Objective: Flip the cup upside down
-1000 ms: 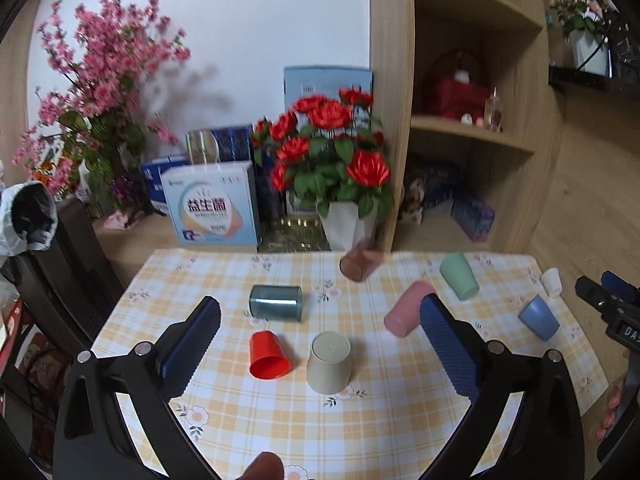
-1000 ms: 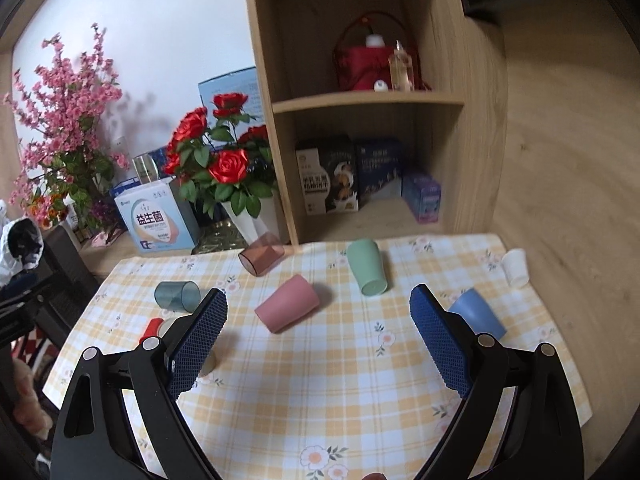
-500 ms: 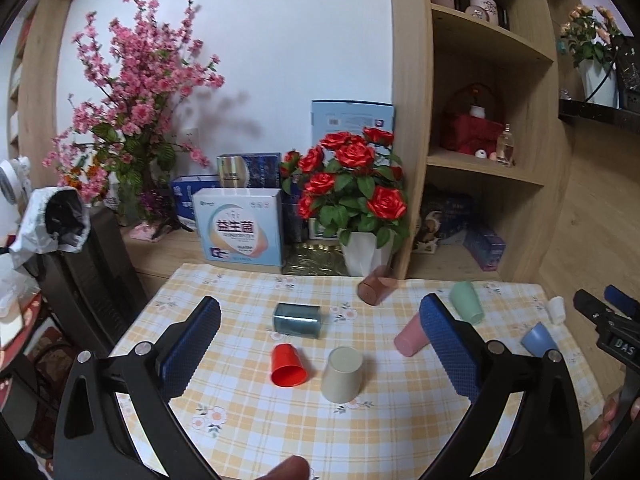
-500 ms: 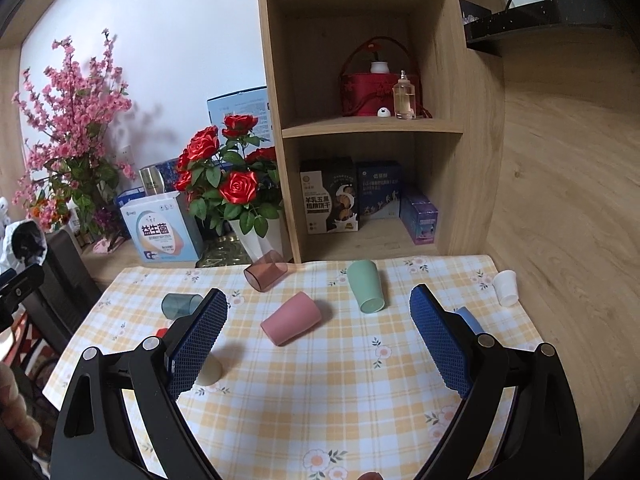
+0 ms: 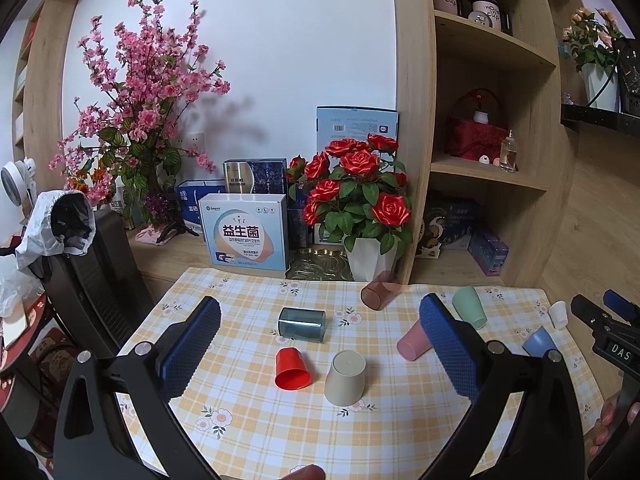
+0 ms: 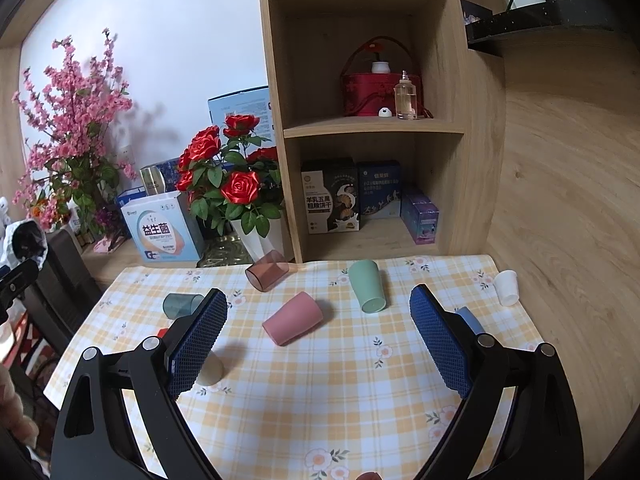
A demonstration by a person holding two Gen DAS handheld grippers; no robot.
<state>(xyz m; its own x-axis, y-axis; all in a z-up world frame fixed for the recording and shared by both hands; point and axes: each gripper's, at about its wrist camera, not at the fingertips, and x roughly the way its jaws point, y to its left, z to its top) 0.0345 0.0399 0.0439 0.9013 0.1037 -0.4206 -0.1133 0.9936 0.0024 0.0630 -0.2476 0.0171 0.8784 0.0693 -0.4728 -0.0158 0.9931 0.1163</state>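
Several cups sit on the checked tablecloth (image 5: 256, 408). A red cup (image 5: 292, 368) and a beige cup (image 5: 346, 372) stand upside down. A grey-blue cup (image 5: 302, 324), brown cup (image 5: 378, 294), pink cup (image 6: 292, 324) and green cup (image 6: 368, 286) lie on their sides. A blue cup (image 5: 538, 342) and a small white cup (image 6: 506, 287) are at the right. My left gripper (image 5: 320, 344) is open and empty above the near table. My right gripper (image 6: 318, 336) is open and empty, held back from the pink cup.
A pot of red roses (image 5: 360, 216) and boxes (image 5: 244, 236) stand behind the table. A wooden shelf unit (image 6: 372, 128) rises at the back right. A dark chair (image 5: 92, 264) stands at the left edge. Pink blossoms (image 5: 140, 120) stand at the back left.
Both grippers have pulled back and up from the table, so the cups look smaller and farther. Both stay open. No cup has moved.
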